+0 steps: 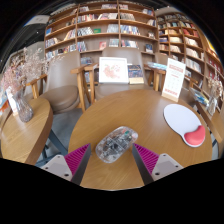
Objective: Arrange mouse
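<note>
Mouse [116,143]: translucent grey with dark mottling. Round table [120,115]: warm brown wood. Mouse pad [185,123], far right: white with red rim. Gripper [112,160] pads [153,158]: magenta, ridged. Far bookshelves [100,25]: tan wood, multicoloured spines.

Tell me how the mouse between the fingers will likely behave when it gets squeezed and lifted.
The mouse looks like a rigid, rounded shell, so it probably won't flex, but its curved sides may slip between the open gripper pads. It seems small and likely light. Lying flat on the round table, it should slide rather than roll if pushed.
</note>
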{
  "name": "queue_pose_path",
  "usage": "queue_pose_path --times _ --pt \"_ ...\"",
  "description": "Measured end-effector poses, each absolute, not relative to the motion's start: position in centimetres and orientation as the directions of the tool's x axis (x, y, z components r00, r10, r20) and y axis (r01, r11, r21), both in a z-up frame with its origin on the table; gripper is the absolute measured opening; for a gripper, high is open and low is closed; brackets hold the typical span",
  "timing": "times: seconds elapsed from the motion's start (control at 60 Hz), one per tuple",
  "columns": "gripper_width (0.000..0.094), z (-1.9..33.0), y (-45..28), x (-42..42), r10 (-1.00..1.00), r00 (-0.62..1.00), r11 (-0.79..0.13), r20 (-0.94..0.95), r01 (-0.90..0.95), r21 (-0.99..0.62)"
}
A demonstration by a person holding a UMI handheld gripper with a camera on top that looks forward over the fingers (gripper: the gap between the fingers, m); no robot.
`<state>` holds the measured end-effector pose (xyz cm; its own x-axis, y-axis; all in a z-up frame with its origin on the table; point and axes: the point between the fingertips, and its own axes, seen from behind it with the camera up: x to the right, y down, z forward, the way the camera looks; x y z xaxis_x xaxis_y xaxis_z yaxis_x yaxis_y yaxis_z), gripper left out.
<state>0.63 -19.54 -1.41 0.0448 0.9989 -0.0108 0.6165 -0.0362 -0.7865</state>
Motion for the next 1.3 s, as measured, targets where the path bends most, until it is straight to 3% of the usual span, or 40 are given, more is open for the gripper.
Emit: queue_pose_path --times 0.55,0.667,0.717,0.733,0.833,0.933,1.1,1.3 --pt "0.0819 -1.5 -20.6 -4.9 1.000 -0.009 0.005 0.000 0.622 -0.783" --pt "0.0687 -1.4 -20.7 -5.1 1.000 -0.016 0.014 0.005 0.615 -0.789" --pt "0.0561 -1.3 -20.6 -5.1 1.000 -0.022 0.021 0.010 0.613 -0.790" --pt "0.0472 -1.2 -20.7 -5.2 1.000 -0.025 0.024 0.012 0.612 -0.791" --pt "0.0438 -1.0 -20.1 -4.9 1.000 -0.012 0.024 0.021 0.620 -0.784" --pt "0.0413 1.3 -19.2 -4.6 0.999 -0.014 0.033 0.031 0.595 -0.803" --pt "0.0398 8.1 -14.7 -5.2 1.000 -0.008 0.005 0.001 0.533 -0.846" --pt "0.0397 13.3 -0.1 -7.6 0.989 0.124 0.014 0.083 0.476 -0.879"
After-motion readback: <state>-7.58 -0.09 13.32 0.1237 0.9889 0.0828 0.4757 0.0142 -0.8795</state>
